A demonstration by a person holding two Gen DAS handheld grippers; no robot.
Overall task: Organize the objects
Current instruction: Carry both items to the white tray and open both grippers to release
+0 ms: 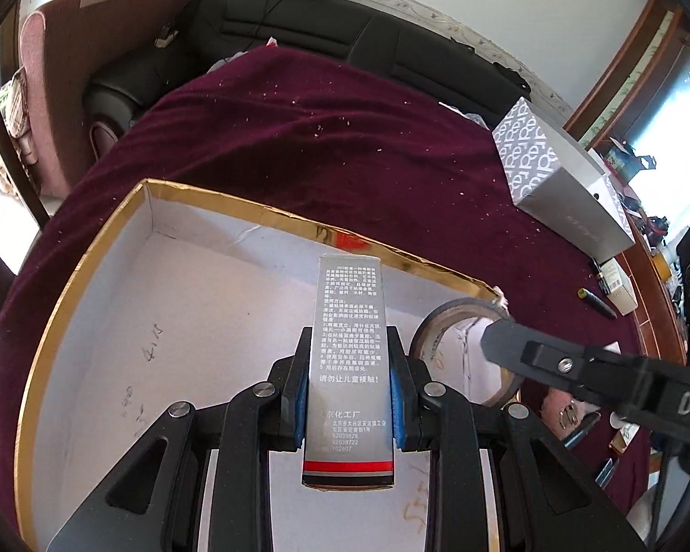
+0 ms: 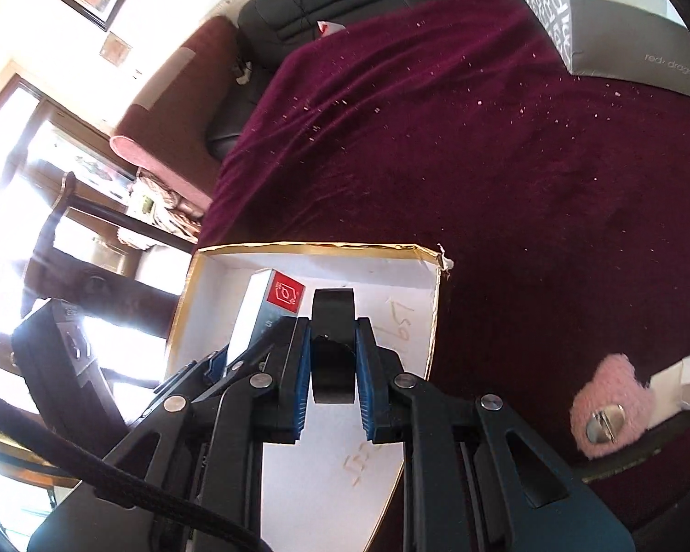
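- My left gripper [image 1: 348,368] pinches a silver glue carton [image 1: 348,349] lengthwise at lower centre, held over the gold-rimmed white tray [image 1: 92,248].
- My right gripper [image 2: 333,368] clamps a black tape roll [image 2: 333,345] on edge, centre frame, above the tray's right part.
- Patterned grey shoebox [image 1: 561,175] sits upper right on the maroon cloth [image 1: 345,138].

I count two claws, my left claw [image 1: 348,395] and my right claw [image 2: 333,368]. One silver carton [image 1: 348,359] sits at centre frame, one tape roll [image 2: 333,345] likewise, and one gold-rimmed tray [image 1: 92,248] spreads across the lower left. One grey patterned box [image 1: 561,184] stands at the right, and one pink fluffy thing [image 2: 612,395] lies at the lower right.
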